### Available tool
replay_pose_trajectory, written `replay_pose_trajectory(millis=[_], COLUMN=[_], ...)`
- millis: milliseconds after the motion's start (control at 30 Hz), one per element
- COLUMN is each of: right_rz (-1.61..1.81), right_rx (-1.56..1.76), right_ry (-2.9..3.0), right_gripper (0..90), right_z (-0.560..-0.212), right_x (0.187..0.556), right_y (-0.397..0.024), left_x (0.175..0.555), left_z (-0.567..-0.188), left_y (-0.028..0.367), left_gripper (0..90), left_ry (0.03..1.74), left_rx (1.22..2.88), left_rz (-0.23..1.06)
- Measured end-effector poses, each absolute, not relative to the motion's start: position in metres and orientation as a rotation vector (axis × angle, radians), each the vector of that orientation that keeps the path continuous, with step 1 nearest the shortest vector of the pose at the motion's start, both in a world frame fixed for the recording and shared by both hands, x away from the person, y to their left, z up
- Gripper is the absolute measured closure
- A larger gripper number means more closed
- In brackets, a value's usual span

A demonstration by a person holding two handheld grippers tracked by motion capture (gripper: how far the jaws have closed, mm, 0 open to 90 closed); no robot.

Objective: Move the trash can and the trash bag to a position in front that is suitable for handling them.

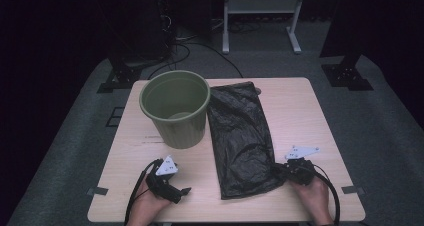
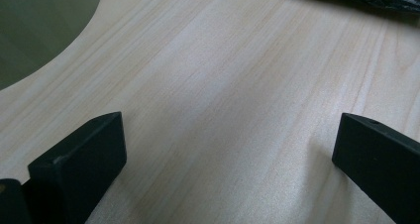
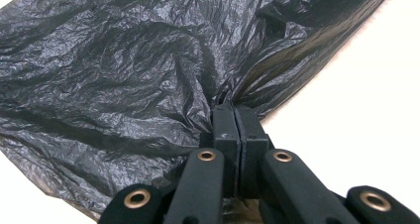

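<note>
Black bin bag (image 3: 148,75) is pinched at its edge by our right gripper (image 3: 236,116); thin plastic may tear or slip. Left gripper (image 2: 228,149), lower left, gapes wide.

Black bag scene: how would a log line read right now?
right gripper: shut on black bin bag edge | left gripper: open, empty | green bin: upright, unlined

right tool (image 1: 278,170) pinching black bag (image 1: 240,136) | left tool (image 1: 182,191) beside green bin (image 1: 176,108)
</note>
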State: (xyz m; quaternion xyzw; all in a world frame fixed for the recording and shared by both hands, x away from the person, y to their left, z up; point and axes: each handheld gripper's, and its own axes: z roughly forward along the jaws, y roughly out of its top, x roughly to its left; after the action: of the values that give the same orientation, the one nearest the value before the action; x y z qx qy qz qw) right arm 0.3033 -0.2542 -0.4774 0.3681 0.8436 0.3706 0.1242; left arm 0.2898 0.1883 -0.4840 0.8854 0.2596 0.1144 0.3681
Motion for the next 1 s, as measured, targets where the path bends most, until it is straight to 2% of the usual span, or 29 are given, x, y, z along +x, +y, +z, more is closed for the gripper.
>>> replay_pose_trajectory(millis=[400, 1000], right_rz=[1.092, 1.136], right_rx=[1.074, 1.167], right_ry=[2.469, 2.414], right_gripper=[88.8, 88.6], right_z=[-0.470, -0.471], right_x=[0.292, 0.251], right_y=[-0.275, -0.340], left_x=[0.290, 0.290], left_z=[-0.484, -0.484], left_y=[0.188, 0.188], left_gripper=[0.0, 0.0], left_ry=[0.667, 0.670], left_rx=[2.274, 2.272], left_rz=[0.294, 0.295])
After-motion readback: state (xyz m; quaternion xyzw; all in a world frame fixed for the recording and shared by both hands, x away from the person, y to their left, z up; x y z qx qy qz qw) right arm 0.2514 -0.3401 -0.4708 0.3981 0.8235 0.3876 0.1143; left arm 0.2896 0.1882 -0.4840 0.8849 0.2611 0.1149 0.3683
